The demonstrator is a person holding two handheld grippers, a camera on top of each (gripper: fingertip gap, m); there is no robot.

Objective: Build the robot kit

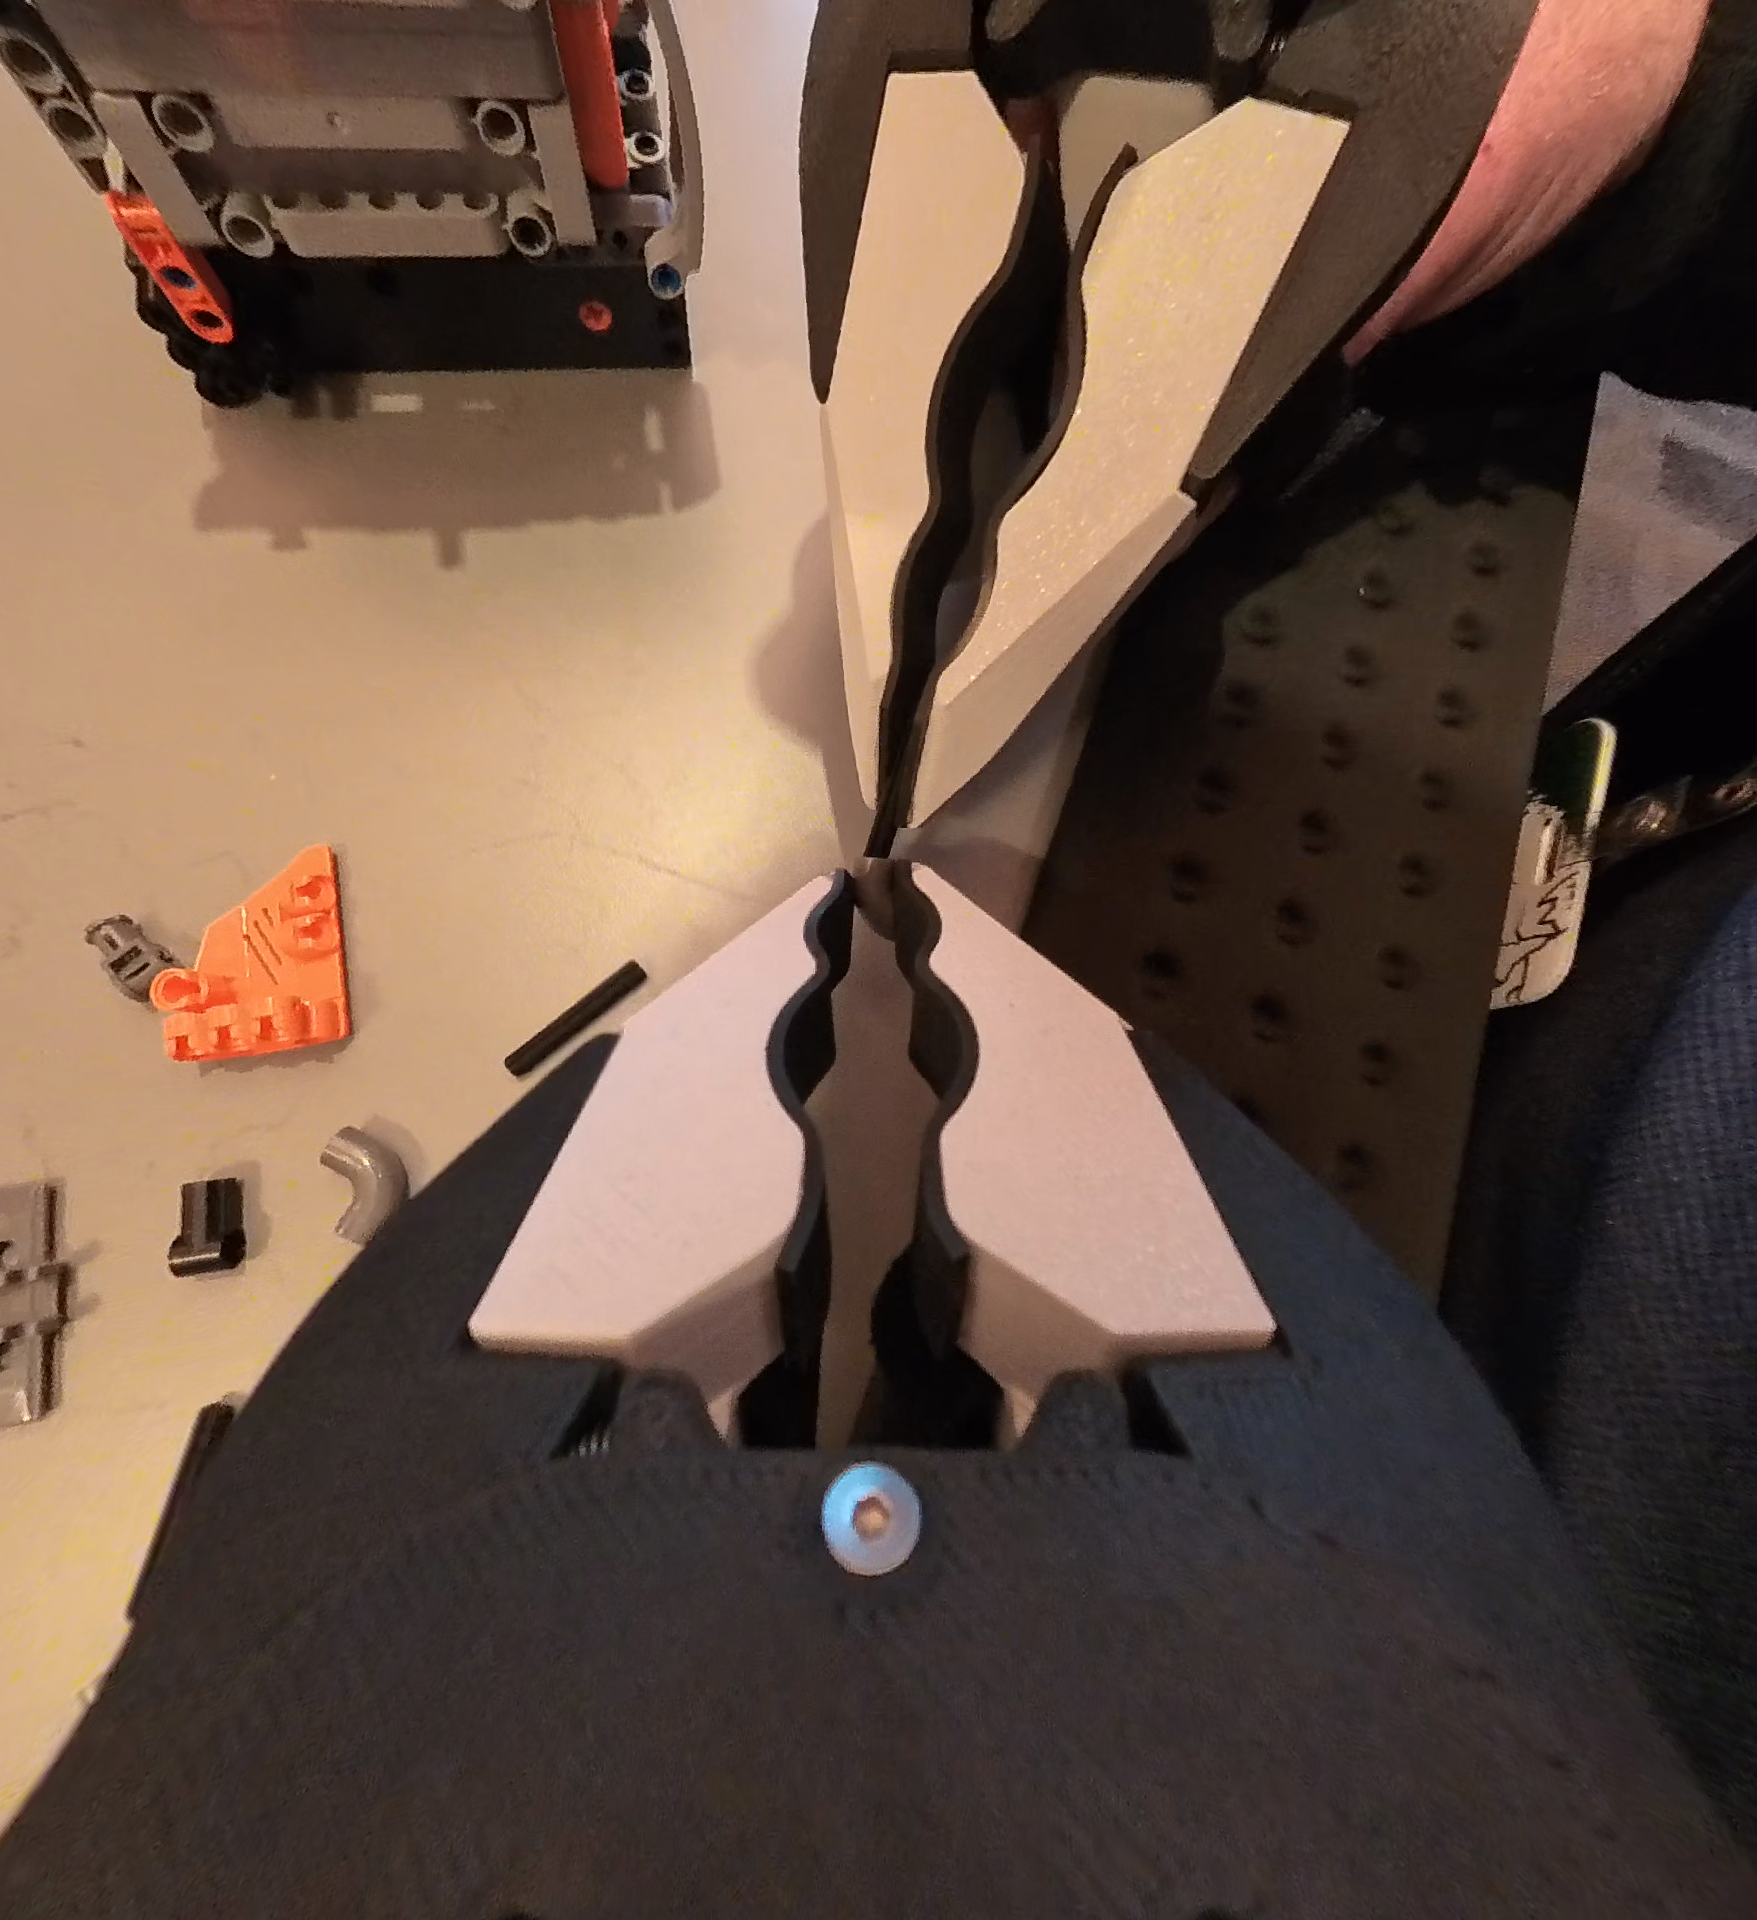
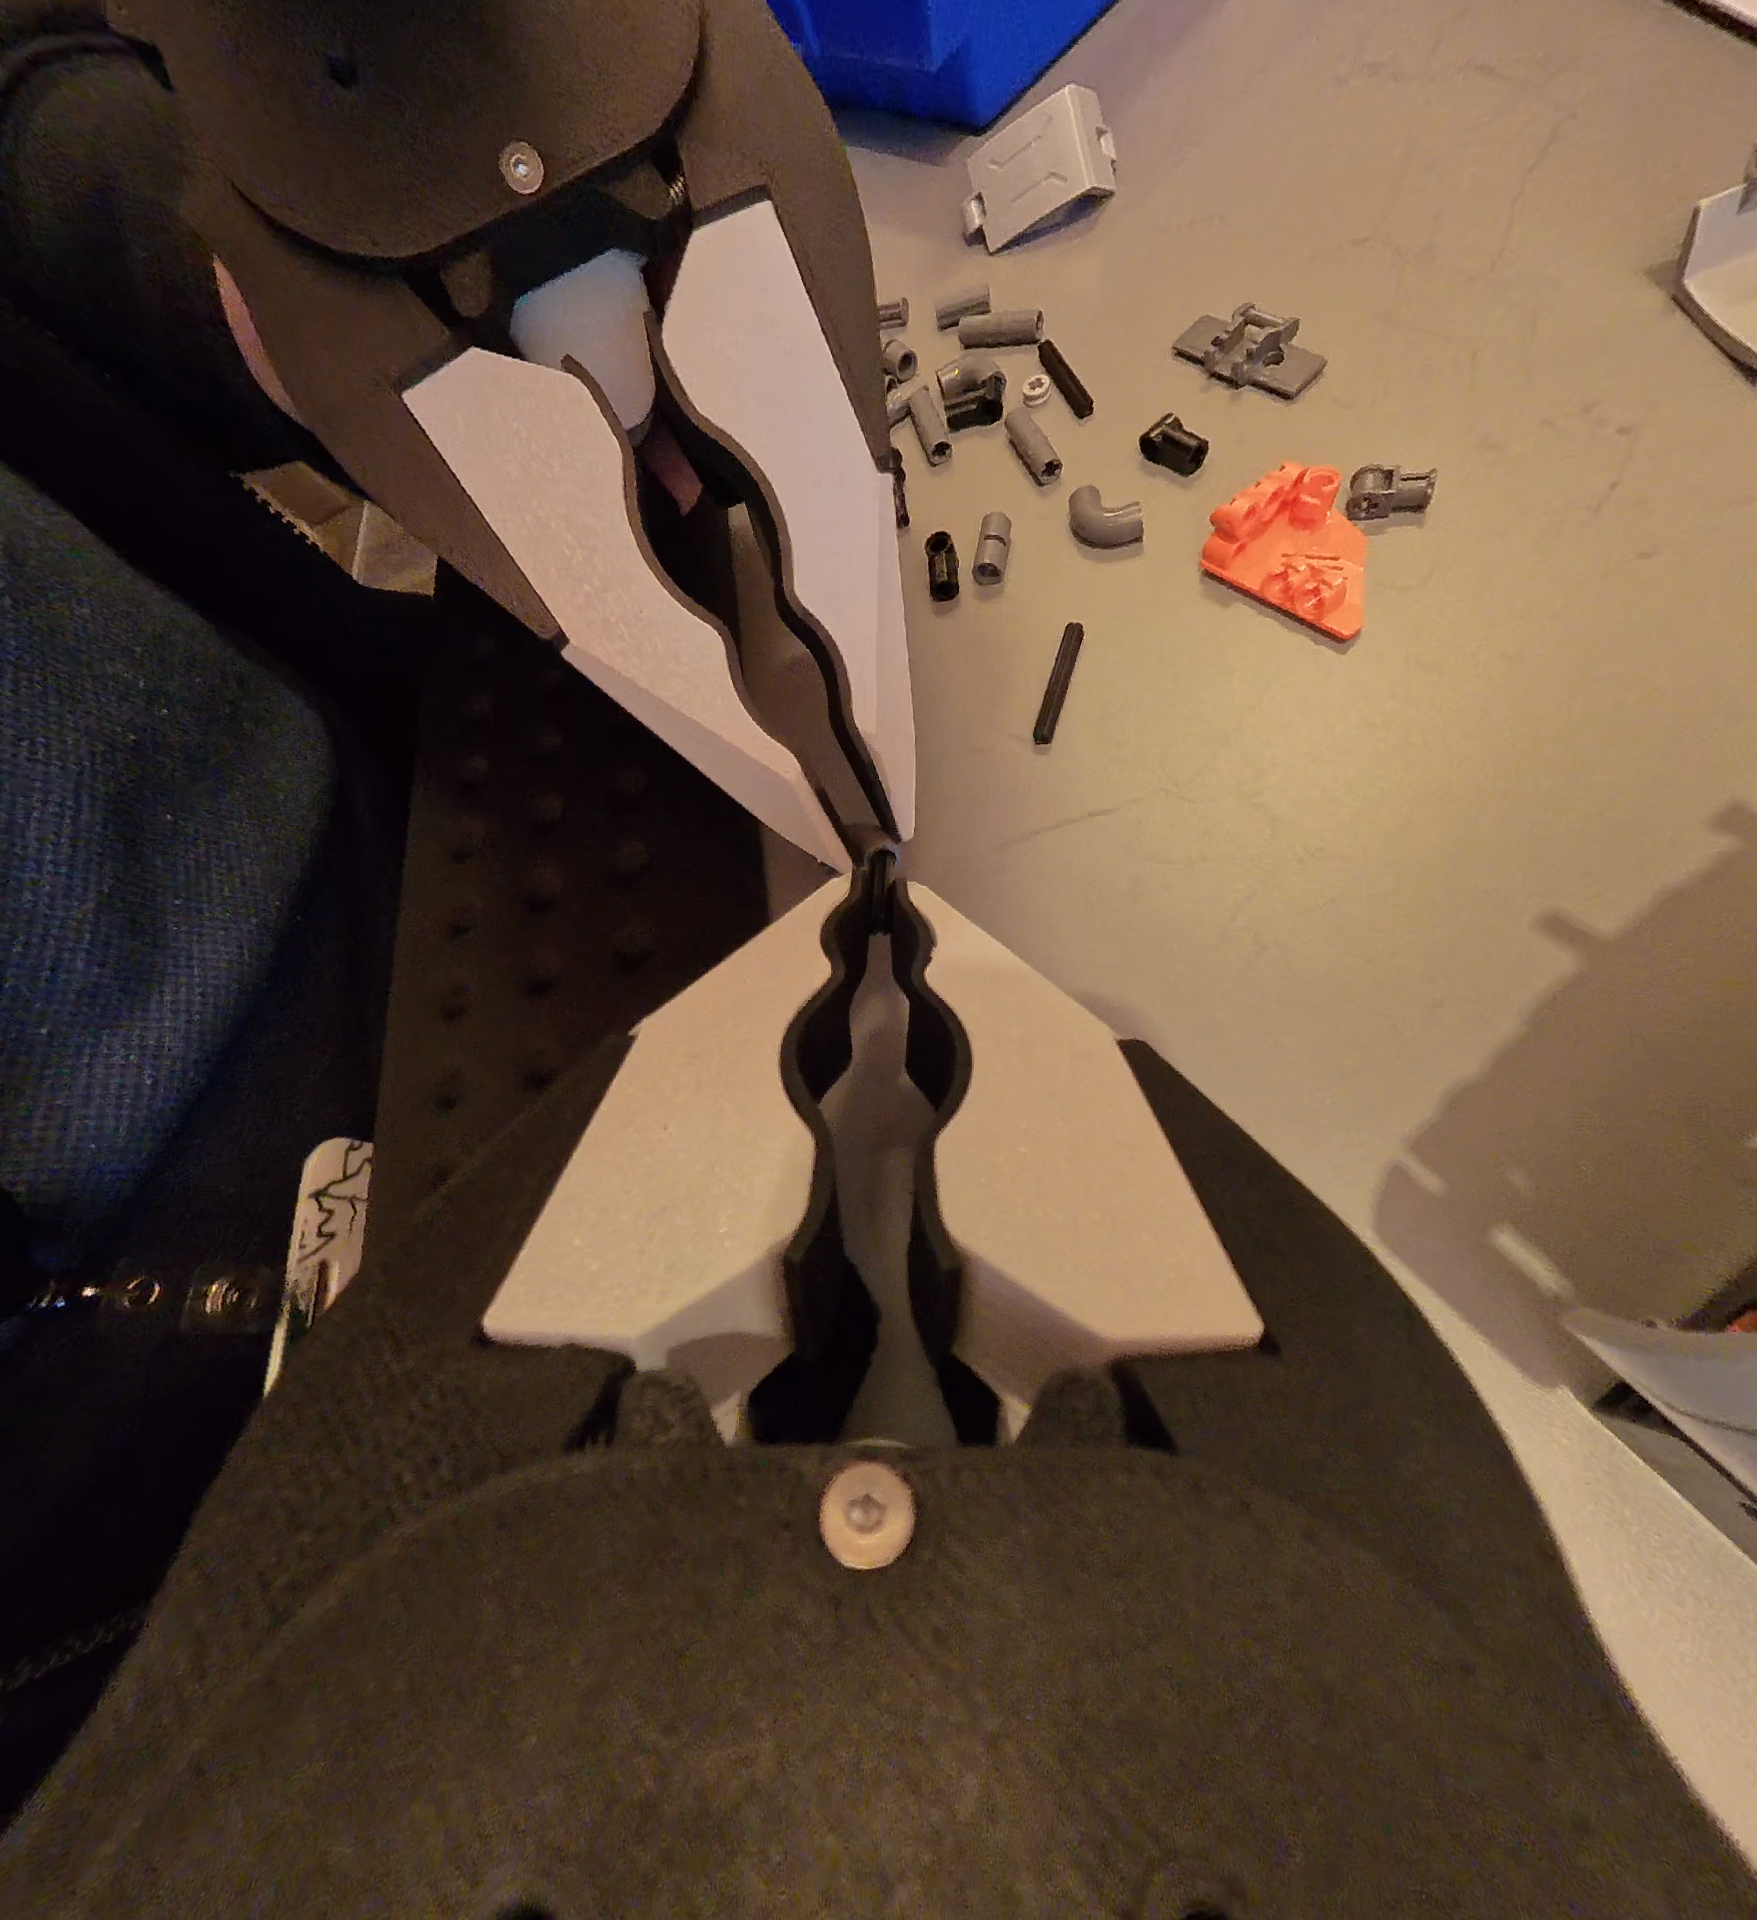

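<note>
The table carries a grey and black brick assembly and loose parts, an orange plate among them. Left gripper and right gripper meet tip to tip above the table edge, jaws clamped together on a small black pin, apparently so that both steady it.
</note>
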